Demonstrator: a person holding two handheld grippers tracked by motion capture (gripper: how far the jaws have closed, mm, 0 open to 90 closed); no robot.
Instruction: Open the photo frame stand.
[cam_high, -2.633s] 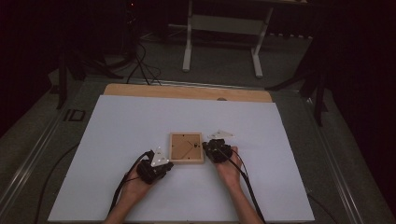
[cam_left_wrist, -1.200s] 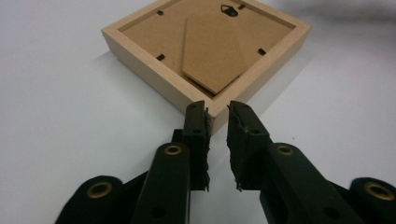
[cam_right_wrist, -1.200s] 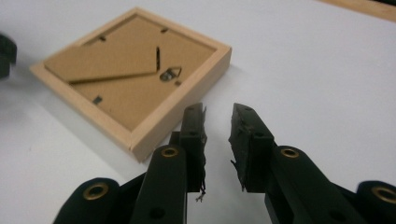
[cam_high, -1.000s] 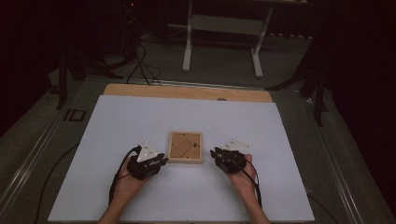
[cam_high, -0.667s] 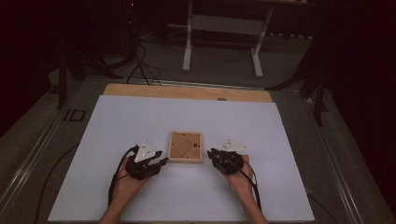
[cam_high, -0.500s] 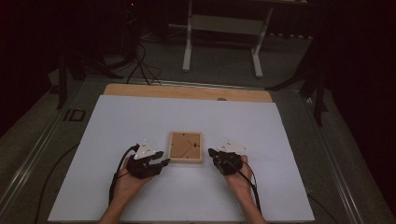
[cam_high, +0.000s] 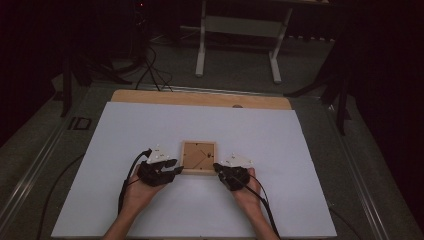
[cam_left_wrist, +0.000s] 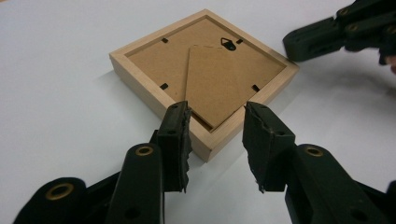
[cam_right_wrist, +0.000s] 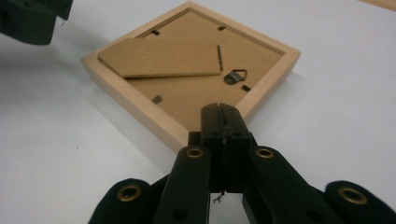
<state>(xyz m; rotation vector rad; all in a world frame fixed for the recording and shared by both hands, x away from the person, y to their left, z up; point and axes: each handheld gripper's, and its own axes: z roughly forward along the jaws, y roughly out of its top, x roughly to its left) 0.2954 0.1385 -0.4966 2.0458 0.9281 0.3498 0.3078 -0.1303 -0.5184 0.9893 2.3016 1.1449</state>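
Note:
A small square wooden picture frame (cam_high: 199, 157) lies back side up on the white table, its cardboard backing and metal hanger showing (cam_left_wrist: 205, 65) (cam_right_wrist: 187, 51). My left gripper (cam_high: 178, 170) (cam_left_wrist: 215, 126) is open at the frame's front left corner. That corner sits between the jaws, which have just been closing a little, and the pads do not press on it. My right gripper (cam_high: 217, 168) (cam_right_wrist: 219, 109) is shut with nothing in it, its tips right at the frame's front right corner. The right gripper (cam_left_wrist: 308, 44) appears in the left gripper view beyond the frame.
A white sheet (cam_high: 125, 130) covers the table, with a bare wooden strip (cam_high: 200, 98) along the far edge. Beyond it stand the white legs of another table (cam_high: 237, 45), and cables (cam_high: 150, 70) lie on the dark floor.
After drawing away from the frame to either side, the right gripper has slid back left to the frame's corner. The left gripper has stayed almost in place.

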